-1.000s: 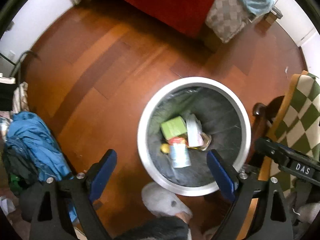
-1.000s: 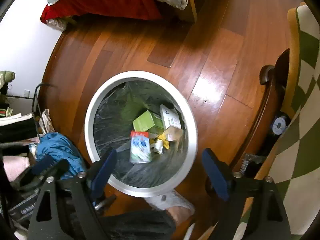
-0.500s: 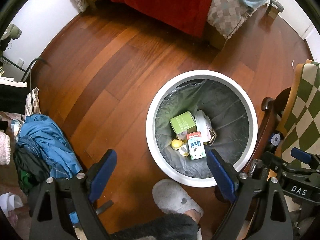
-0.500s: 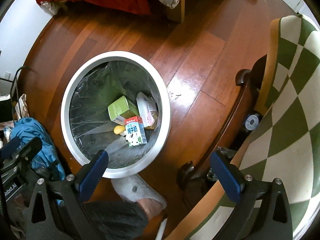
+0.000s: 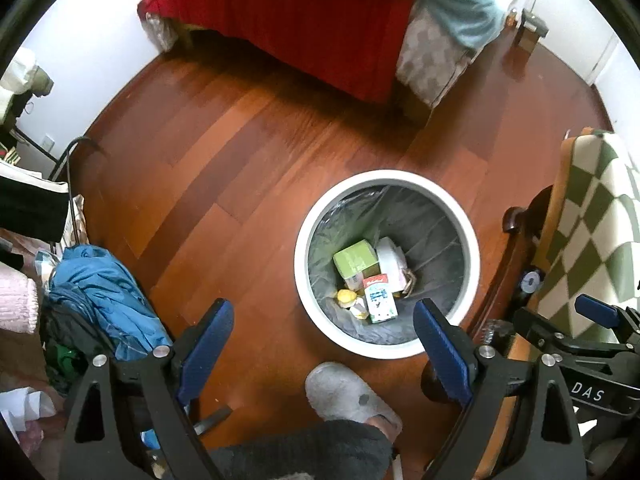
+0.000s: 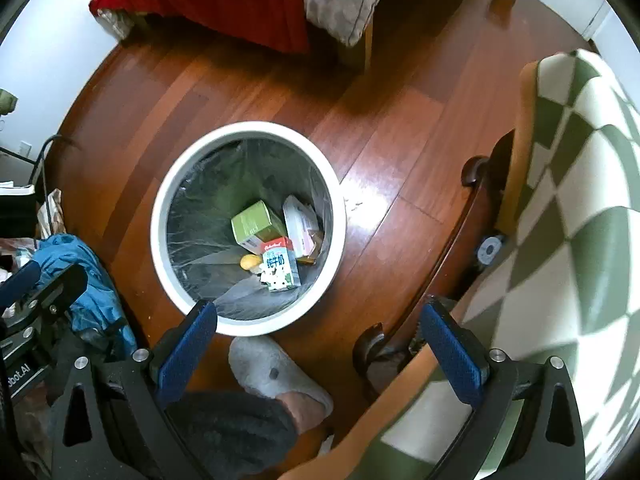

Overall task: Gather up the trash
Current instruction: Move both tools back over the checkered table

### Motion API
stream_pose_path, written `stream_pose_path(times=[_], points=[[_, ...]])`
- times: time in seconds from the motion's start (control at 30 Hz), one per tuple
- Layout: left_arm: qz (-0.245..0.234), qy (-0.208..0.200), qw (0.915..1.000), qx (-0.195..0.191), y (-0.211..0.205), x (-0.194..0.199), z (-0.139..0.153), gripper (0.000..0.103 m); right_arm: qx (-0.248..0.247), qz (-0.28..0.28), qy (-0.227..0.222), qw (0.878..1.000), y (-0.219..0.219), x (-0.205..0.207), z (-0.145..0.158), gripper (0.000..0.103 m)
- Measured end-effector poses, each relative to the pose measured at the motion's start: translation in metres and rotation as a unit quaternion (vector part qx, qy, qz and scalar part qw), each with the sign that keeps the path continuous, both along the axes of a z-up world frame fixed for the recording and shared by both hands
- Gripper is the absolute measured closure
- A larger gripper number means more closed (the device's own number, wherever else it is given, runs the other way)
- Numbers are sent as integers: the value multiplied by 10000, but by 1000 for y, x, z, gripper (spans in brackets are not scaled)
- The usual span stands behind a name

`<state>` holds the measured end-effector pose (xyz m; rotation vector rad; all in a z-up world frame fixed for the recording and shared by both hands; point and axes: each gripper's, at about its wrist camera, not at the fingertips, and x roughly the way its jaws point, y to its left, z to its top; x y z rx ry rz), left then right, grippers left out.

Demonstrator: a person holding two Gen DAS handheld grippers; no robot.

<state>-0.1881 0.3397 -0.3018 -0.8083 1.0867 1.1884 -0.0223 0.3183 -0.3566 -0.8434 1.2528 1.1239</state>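
In the lined bin, milk carton, green box, perhaps fruit, both jaws spread.

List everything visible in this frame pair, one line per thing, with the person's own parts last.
Bin: one, white, on the wood floor.
Green box: one, in the bin.
Milk carton: one, white and red, in the bin beside the green box.
Yellow item: one, in the bin, left of the carton.
Bed cover: one, red, far side.
Checked blanket: one, green and white, right.
Blue jacket: one, left.
Slipper: one, grey, on the person's foot near the bin.
Left gripper: jaws open, empty.
Right gripper: jaws open, empty.
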Motion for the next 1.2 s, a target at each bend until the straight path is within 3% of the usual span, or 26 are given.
stream_pose_path(times=[0.33, 0.6, 0.73, 0.9, 1.0, 1.1, 1.2], points=[[-89, -189, 9985, 507, -55, -2, 79, 11, 834, -111, 145, 9963, -64, 2, 96, 1], [-209, -208, 9962, 818, -110, 19, 127, 11, 1498, -882, 738, 9820, -153, 36, 158, 0], [-654, -245, 9944, 788, -134, 65, 127, 11, 1725, -1416, 889, 9707, -202, 82, 175, 0], [-1428, -209, 9878, 578, -161, 165, 108, 11, 1665, -2174, 599, 9599, -266, 178, 181, 0], [-2030, -147, 9774, 563, -177, 244, 98, 11, 1450, -2699, 227, 9516, -306, 256, 178, 0], [-2823, 5, 9576, 585, -190, 331, 86, 11, 1180, -3213, -28, 9396, -342, 338, 168, 0], [-3758, 123, 9257, 412, -205, 426, 68, 11, 922, -3686, -153, 9249, -373, 416, 152, 1]])
